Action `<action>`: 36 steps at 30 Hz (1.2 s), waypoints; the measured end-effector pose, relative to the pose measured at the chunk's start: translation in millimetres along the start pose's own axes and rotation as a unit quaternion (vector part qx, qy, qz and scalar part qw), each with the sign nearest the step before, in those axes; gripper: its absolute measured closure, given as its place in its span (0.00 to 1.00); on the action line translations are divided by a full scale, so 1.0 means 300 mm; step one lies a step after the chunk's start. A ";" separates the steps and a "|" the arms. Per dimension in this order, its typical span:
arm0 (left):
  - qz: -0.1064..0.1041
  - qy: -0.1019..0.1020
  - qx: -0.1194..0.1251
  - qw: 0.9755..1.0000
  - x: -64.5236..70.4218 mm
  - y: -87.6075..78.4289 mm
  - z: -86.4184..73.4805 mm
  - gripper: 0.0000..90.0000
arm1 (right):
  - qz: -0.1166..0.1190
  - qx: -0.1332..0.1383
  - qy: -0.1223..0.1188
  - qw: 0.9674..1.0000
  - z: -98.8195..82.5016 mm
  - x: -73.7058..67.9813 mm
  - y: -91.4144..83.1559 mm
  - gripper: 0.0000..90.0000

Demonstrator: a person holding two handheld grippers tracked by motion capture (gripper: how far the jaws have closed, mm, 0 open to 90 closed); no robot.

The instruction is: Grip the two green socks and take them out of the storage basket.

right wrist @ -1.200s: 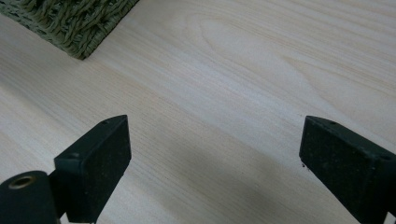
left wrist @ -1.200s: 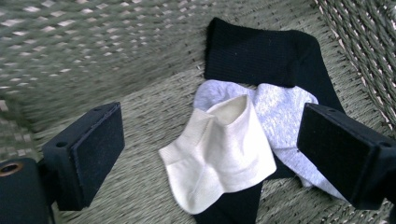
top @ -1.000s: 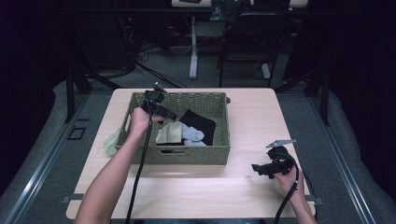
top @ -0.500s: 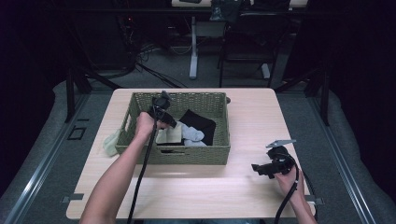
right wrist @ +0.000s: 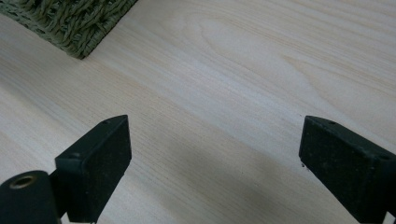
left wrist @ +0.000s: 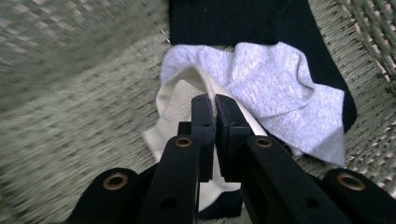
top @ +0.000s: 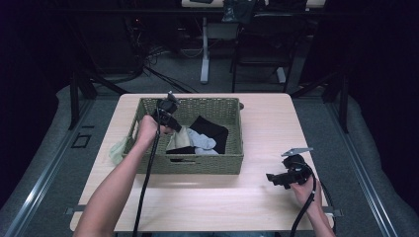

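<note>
left forearm reached in from the near edge, angled forward over the front wall of the woven basket. left hand sat above the basket's left wall, wrist tipped so the left gripper pointed down and inward. its cable trailed back along the forearm. in the left gripper view the left gripper had its jaws drawn together on a raised fold of a cream cloth, fabric pinched between them.

the cream cloth lay in the left half of the basket. a grey cloth lay just beside it, overlapping a black cloth that ran toward the far wall. woven basket floor was bare to the left of the pile.

a pale green cloth lay on the table outside the basket's left wall, touching it.

right hand rested low near the table's front right corner, well apart from the basket. right gripper pointed left toward the basket. in the right gripper view the right gripper had its jaws spread wide over bare light wood table, a basket corner at upper left.

open tabletop ran along the near edge and on the right side of the basket.
</note>
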State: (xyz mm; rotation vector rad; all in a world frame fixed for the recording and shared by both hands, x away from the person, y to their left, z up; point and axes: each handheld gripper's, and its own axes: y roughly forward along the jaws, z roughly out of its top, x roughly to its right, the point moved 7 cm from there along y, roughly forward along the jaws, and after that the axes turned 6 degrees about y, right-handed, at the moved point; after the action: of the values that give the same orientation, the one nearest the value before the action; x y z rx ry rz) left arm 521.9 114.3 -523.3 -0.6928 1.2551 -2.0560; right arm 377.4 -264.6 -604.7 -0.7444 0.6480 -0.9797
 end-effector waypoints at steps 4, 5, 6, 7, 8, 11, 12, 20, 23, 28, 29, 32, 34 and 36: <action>0.004 0.005 0.008 1.000 -0.008 -0.062 0.002 0.97 | -0.002 0.000 0.000 1.000 0.000 -0.001 0.000 0.09; 0.004 0.005 0.008 1.000 -0.008 -0.062 0.002 0.97 | -0.002 0.000 0.000 1.000 0.000 -0.001 0.000 0.09; 0.006 0.003 0.011 1.000 -0.010 -0.075 0.002 0.97 | -0.002 0.000 0.000 1.000 0.000 -0.001 0.000 0.10; 0.013 0.009 0.011 1.000 -0.021 -0.105 0.005 0.97 | 0.000 0.002 0.001 1.000 0.000 -0.002 0.002 0.10; 0.013 0.009 0.011 1.000 -0.021 -0.105 0.005 0.97 | 0.000 0.002 0.001 1.000 0.000 -0.002 0.002 0.10; 0.020 0.010 0.014 1.000 -0.031 -0.146 0.010 0.97 | -0.002 0.001 0.000 1.000 0.000 -0.001 0.003 0.10; 0.020 0.008 0.014 1.000 -0.032 -0.158 0.011 0.97 | -0.002 0.000 0.000 1.000 0.000 -0.001 0.003 0.10; 0.041 0.015 0.019 0.999 -0.053 -0.252 0.032 0.97 | -0.003 -0.003 -0.003 1.000 -0.002 0.001 0.004 0.10; 0.049 0.016 0.020 0.998 -0.066 -0.285 0.040 0.97 | -0.005 -0.003 -0.002 1.000 -0.003 0.001 0.003 0.10; 0.059 0.011 0.029 0.998 -0.086 -0.348 0.059 0.97 | -0.005 -0.002 0.002 1.000 -0.005 0.002 -0.004 0.10; 0.061 0.011 0.029 0.998 -0.089 -0.361 0.062 0.97 | -0.006 -0.002 0.002 1.000 -0.005 0.002 -0.004 0.10; 0.067 0.008 0.034 0.997 -0.099 -0.400 0.070 0.97 | -0.006 -0.006 0.001 1.000 -0.007 0.004 -0.003 0.10; 0.072 0.005 0.041 0.997 -0.108 -0.427 0.075 0.97 | -0.006 -0.007 0.000 1.000 -0.007 0.003 -0.003 0.10; 0.080 0.001 0.048 0.996 -0.123 -0.471 0.076 0.97 | -0.007 -0.006 0.000 1.000 -0.007 0.004 -0.003 0.10</action>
State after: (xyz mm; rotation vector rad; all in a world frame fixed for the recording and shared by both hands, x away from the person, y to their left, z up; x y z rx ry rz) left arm 529.1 178.2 -390.1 -0.5288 1.1663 -1.9725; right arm 375.7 -266.7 -605.3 -0.7597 0.6501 -0.9902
